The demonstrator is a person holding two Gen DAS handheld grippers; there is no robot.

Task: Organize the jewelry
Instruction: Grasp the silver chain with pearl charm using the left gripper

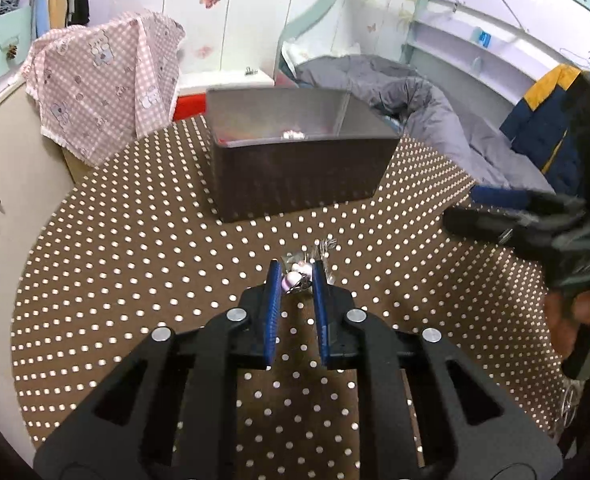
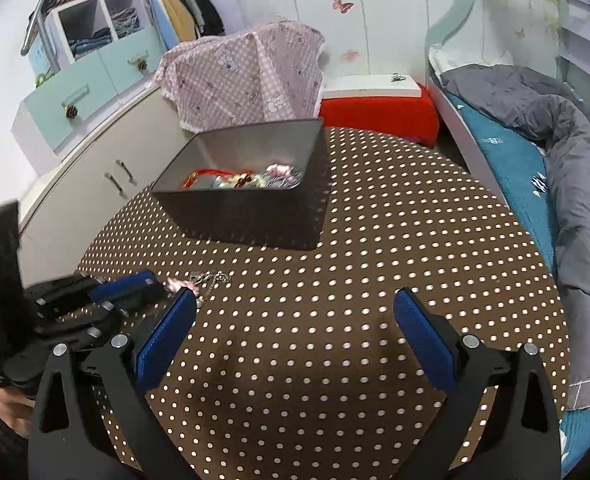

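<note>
Left gripper [image 1: 296, 270] apparently pinches blurred jewelry piece [image 1: 299, 276] (chain half hidden)

Black claws [image 1: 296, 270], ribbed blue pads [image 2: 166, 342]

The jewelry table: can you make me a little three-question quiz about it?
1. True or false: the dark box already has jewelry inside.
2. Which hand-held gripper has the pink-bead jewelry piece between its fingers: A left, B right?
3. Fill in: the brown tablecloth has white ____.

Key: 1 true, red and shiny pieces lie in the box. 2 A, the left hand-held gripper is closed around it; the right hand-held gripper stands wide open and empty. 3 dots.
</note>
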